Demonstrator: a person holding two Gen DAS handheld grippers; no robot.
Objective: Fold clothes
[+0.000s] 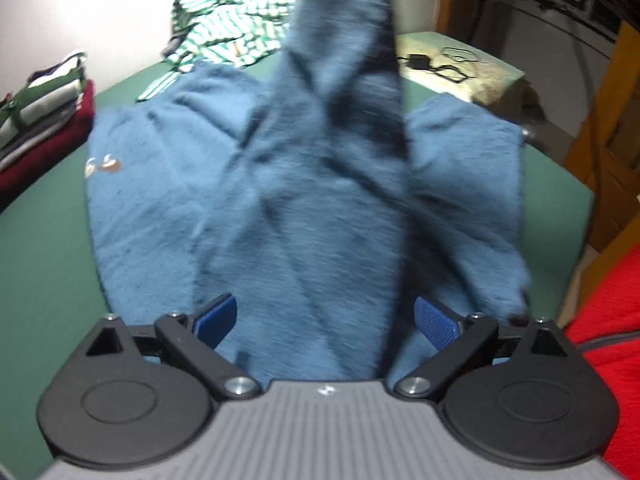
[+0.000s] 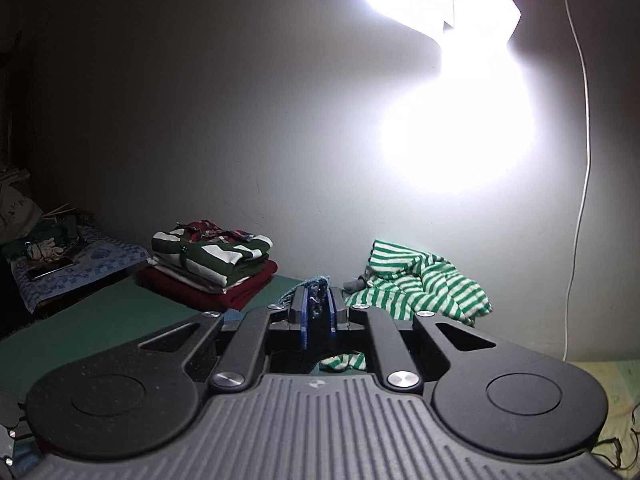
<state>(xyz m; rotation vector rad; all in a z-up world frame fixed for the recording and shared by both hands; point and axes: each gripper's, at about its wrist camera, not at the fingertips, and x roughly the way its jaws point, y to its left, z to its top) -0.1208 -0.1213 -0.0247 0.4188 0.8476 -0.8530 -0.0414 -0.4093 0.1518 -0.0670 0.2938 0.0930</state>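
Blue garment (image 1: 168, 200) lies spread on the green bed (image 1: 44, 264), most of it flat, one part drawn up in a tall blurred strip (image 1: 340, 60) rising toward the top of the left wrist view.

Right gripper (image 2: 318, 308) is clamped tight on a bunch of that blue cloth, pointing nearly level toward the far wall, above the bed.

Left gripper (image 1: 326, 320) is spread wide and grips nothing. It tilts down over the near edge of the garment, the cloth running away from it along its own line of sight.

Folded stack (image 2: 212, 264) sits far left. Striped green shirt (image 2: 420, 280) lies unfolded, far right.

Judgement: the lifted strip hangs between the two grippers, so the fold probably turns on where the right one carries it. The left is nearer the flat part.
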